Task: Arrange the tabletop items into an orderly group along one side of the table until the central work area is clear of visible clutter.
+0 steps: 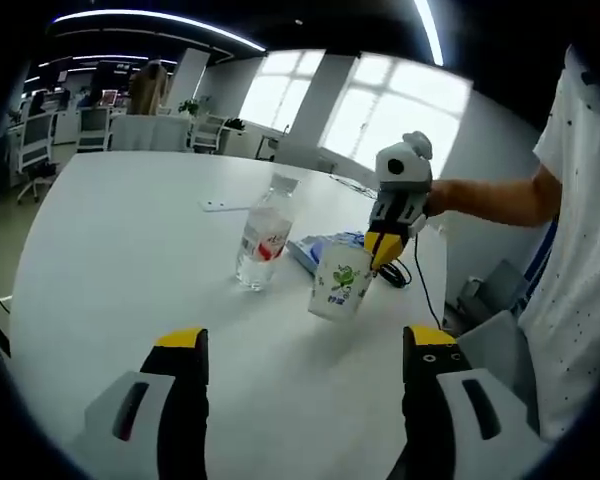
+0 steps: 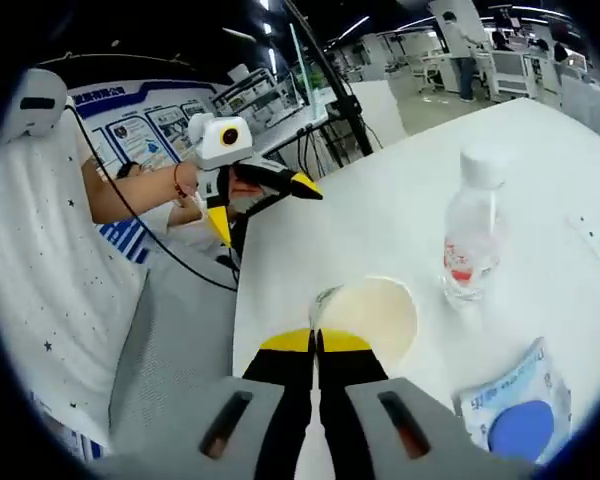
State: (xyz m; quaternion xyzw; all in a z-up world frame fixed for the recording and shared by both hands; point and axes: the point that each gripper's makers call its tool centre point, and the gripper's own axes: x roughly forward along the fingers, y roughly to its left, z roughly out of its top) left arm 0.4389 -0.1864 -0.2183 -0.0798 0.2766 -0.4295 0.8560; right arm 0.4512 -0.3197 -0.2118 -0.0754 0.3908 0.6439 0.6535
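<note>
The right gripper [image 2: 316,343] has its fingers clenched on the near rim of a paper cup [image 2: 372,318], which tilts slightly on the white table [image 1: 130,250] in the left gripper view. The step in hand looks like moving the cup toward a side group. Just beside it stands a clear bottle [image 2: 472,228] with a red label, upright and capped, and near that lies a blue-and-white packet [image 2: 520,408], flat on the table. A small flat white thing [image 1: 225,205] lies farther off; what it is cannot be told.

The left gripper [image 1: 305,345] hangs over the table near its edge, fingers released and holding nothing.

Next, the cup likely wants carrying toward the table edge and setting upright, without knocking the bottle; then the bottle and packet can be drawn in beside it.

The table is wide, pale and smooth. Around it is an open office with ceiling light strips, bright windows, chairs and desks.
</note>
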